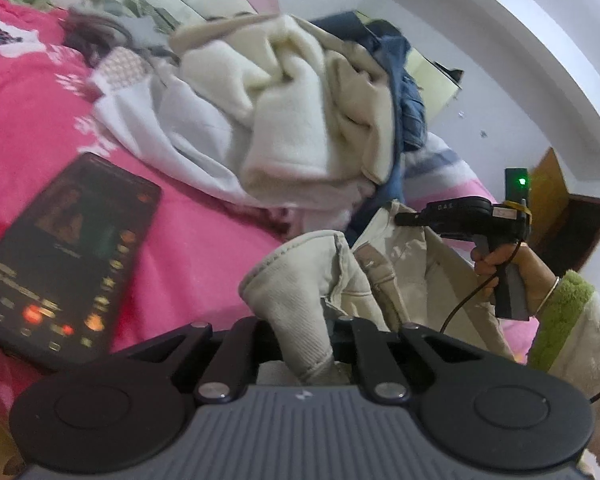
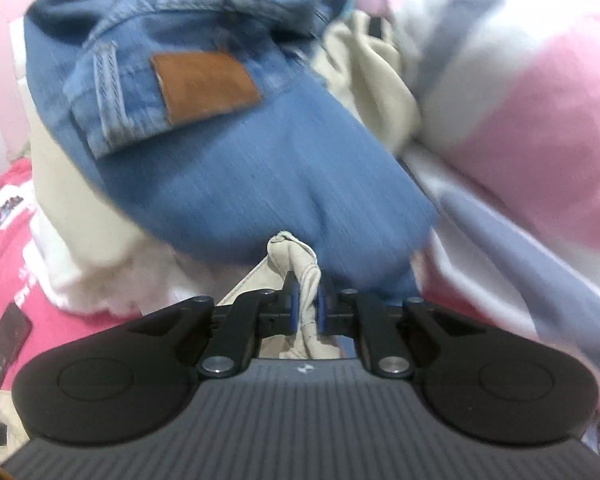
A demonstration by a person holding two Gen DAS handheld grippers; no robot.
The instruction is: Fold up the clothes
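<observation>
Left wrist view: the folding looks barely begun. The left tool [image 1: 306, 332] is pinching a hem of the beige garment [image 1: 400, 276], a canvas-like piece with stitched seams that lies crumpled on the pink bed [image 1: 188, 240] just ahead. Its other end goes to the right tool [image 1: 410, 219], held in a hand [image 1: 496, 264] with a fuzzy green cuff. So the piece appears gripped at two points, not yet spread flat. Behind it a heap waits unfolded: a thick cream fleece [image 1: 284, 92] in soft rolls, white cloth under it, dark denim at the back. A phone [image 1: 60, 256] with a lit screen, flat and glossy, lies on the bed to the left.

Right wrist view: the right tool [image 2: 305, 304], with blue pads, is pressed together on a twisted, corded bunch of the beige garment [image 2: 296, 256]. Right behind it sit the jeans [image 2: 228, 168], ribbed blue denim with a brown leather patch and belt loops. A striped quilt [image 2: 520, 120], pink, white and grey, smooth and puffy, fills the right. By my judgement nearly all the work remains.
</observation>
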